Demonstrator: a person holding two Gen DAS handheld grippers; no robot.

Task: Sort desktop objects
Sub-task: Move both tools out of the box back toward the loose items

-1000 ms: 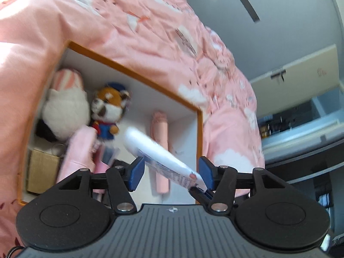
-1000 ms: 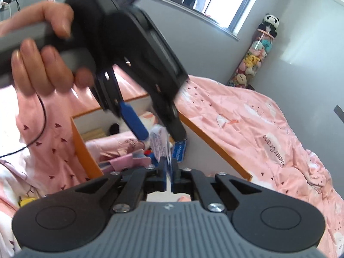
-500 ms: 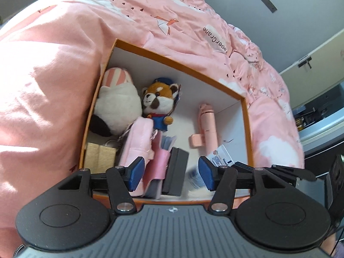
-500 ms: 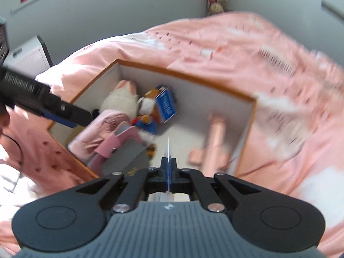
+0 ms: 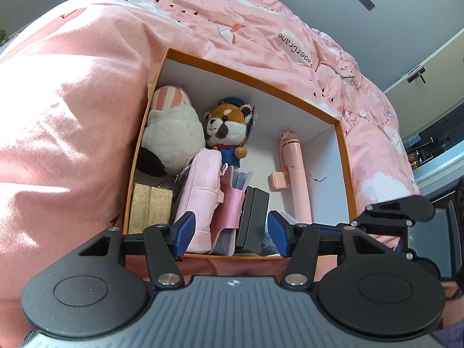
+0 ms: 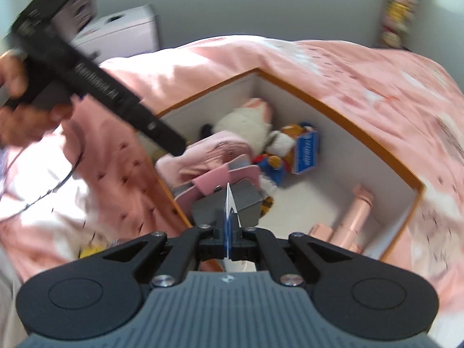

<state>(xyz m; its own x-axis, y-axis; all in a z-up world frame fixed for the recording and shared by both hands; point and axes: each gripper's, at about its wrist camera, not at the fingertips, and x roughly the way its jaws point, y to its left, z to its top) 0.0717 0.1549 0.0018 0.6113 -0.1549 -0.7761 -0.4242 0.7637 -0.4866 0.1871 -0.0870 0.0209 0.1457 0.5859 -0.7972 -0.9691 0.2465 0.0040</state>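
Right hand-held gripper (image 6: 229, 232) pinching thin white-blue packet (image 6: 229, 203) edge-on, long axis along fingers, tip pointing into orange-rimmed box (image 6: 342, 116) over dark case (image 6: 246, 200). Left hand-held gripper (image 5: 229, 232) spread, nothing between pads, above box's near edge.

The pink blanket (image 5: 261, 23) has the words "PaperCrane" printed on a white patch, just past the far edge of the orange box (image 5: 345, 156). No other words are clear enough to read.
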